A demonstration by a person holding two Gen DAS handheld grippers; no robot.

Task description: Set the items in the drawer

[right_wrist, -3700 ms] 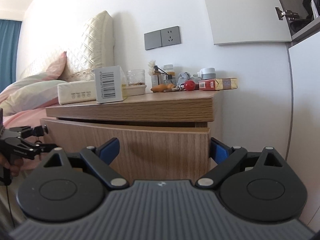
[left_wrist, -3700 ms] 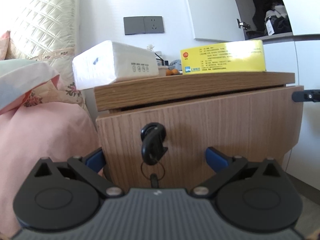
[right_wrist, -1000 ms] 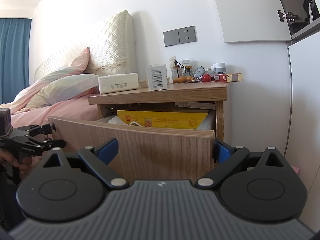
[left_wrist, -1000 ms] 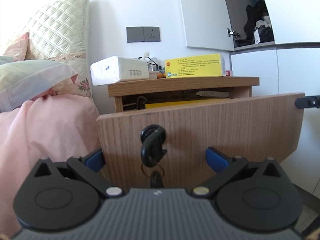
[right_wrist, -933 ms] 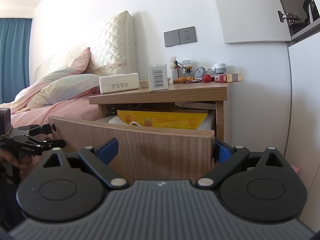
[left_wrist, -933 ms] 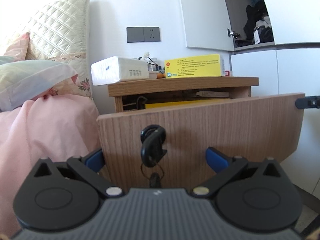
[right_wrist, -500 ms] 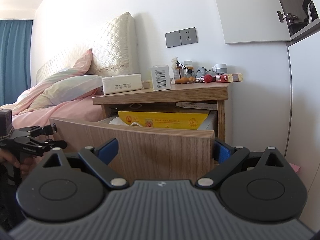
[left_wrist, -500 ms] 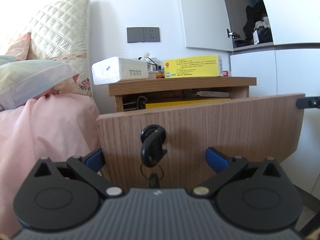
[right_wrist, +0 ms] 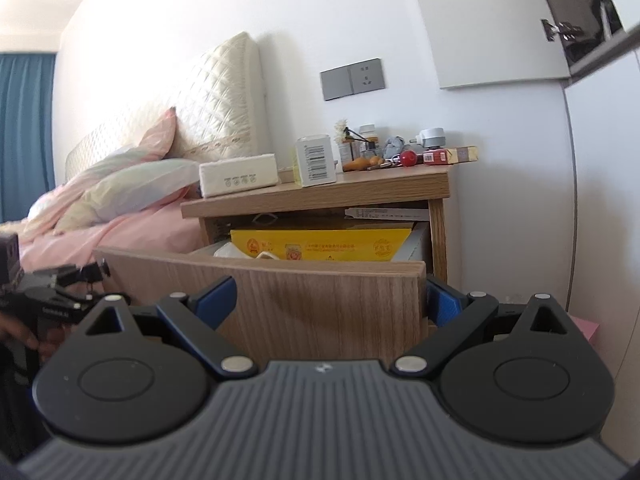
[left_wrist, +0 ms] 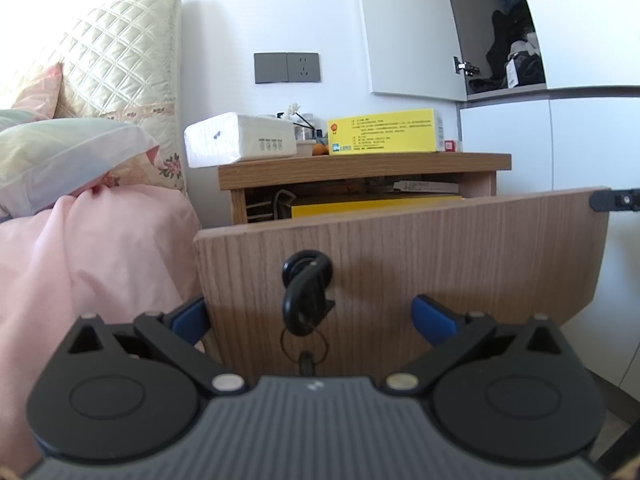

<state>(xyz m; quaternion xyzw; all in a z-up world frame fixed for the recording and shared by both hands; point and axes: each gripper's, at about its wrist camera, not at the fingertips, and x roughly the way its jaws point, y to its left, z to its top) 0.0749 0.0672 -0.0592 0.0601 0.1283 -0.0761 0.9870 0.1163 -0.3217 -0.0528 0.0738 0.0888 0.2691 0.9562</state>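
You are facing a wooden bedside bench (left_wrist: 364, 166) beside a bed with pink bedding (left_wrist: 92, 256). Its drawer (left_wrist: 400, 260) stands pulled out toward you, so the opening step looks done and the placing has yet to begin.

Your left tool (left_wrist: 310, 316) sits in front of the drawer panel with its blue fingers spread wide apart, empty, either side of a black key (left_wrist: 306, 292) hanging in the lock. Your right tool (right_wrist: 330, 300) is at the panel's right end, also spread apart and holding nothing; one finger is before the panel, the other just past its right edge.

On the bench top, left to right, are a white tissue pack (left_wrist: 240, 140), then a yellow box (left_wrist: 382, 132) standing on its long edge. In the right view, small clutter lies behind them, including a red ball (right_wrist: 408, 158) and a red and gold packet (right_wrist: 450, 155). The drawer already holds a large flat yellow carton (right_wrist: 320, 246), which takes up much of the visible space.

The next move, judging from this, calls for lifting one tool up to the bench top, closing it on an item such as the yellow box, and lowering it over the panel. Space above the carton looks tight, so choose a flat placement.
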